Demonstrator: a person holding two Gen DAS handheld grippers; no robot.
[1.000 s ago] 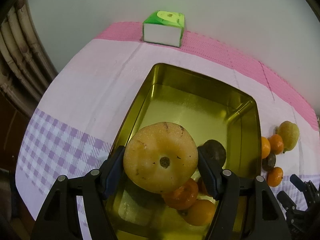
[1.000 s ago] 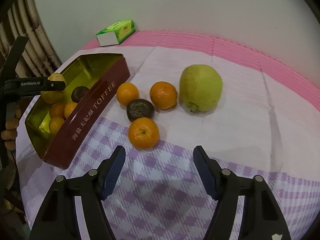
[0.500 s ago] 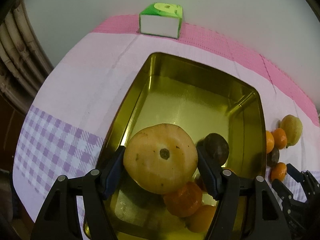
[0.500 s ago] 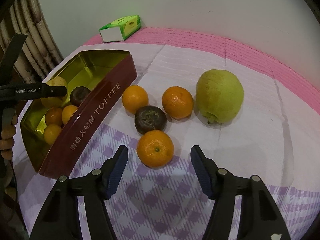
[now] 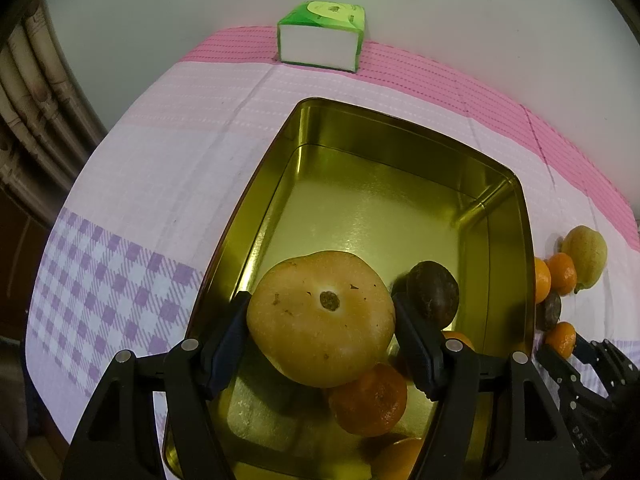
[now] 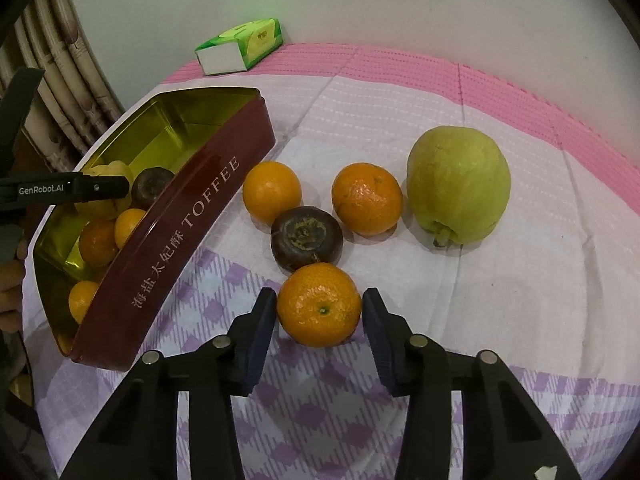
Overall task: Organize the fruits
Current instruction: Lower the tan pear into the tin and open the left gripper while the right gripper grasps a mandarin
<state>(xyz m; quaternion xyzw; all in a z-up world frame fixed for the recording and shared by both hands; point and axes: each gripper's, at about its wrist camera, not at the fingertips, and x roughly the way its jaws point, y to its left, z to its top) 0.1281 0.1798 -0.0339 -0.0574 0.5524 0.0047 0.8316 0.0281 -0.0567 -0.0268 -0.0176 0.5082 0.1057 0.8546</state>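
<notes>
Left wrist view shows the left claw (image 5: 322, 320) pinching a large yellow-brown fruit (image 5: 320, 318) between its two pads, stem scar facing the camera, held above the near end of the gold-lined tin (image 5: 400, 132). Directly beneath and just right of that fruit lie a mandarin (image 5: 370, 400) and a dark round fruit (image 5: 434, 294) already in the tin; ahead of the claw the tin floor is bare. The likely move is a short lowering and release, and the open floor lies forward of the claw along the tin's long axis, not below, where the mandarin would make the big fruit roll.

Right wrist view shows the right claw (image 6: 320, 316) spread, its pads on either side of a loose mandarin (image 6: 319, 304) on the counter, close to the skin but with slivers of cloth showing in between. The mandarin sits square between the pads, so closing is all the grasp seems to need. Just beyond it, touching or nearly so, is a dark fruit (image 6: 307, 238), then two more oranges (image 6: 272, 192) (image 6: 367, 198), and ahead to the right a green pear-like fruit (image 6: 458, 186). The tin stands ahead and to the left of this claw, its maroon wall marked TOFFEE.

The counter wears a soft cloth (image 6: 520, 300), pink at the far edge and lilac check near the claws. A green tissue pack (image 6: 240, 46) lies at the far edge by the wall.
</notes>
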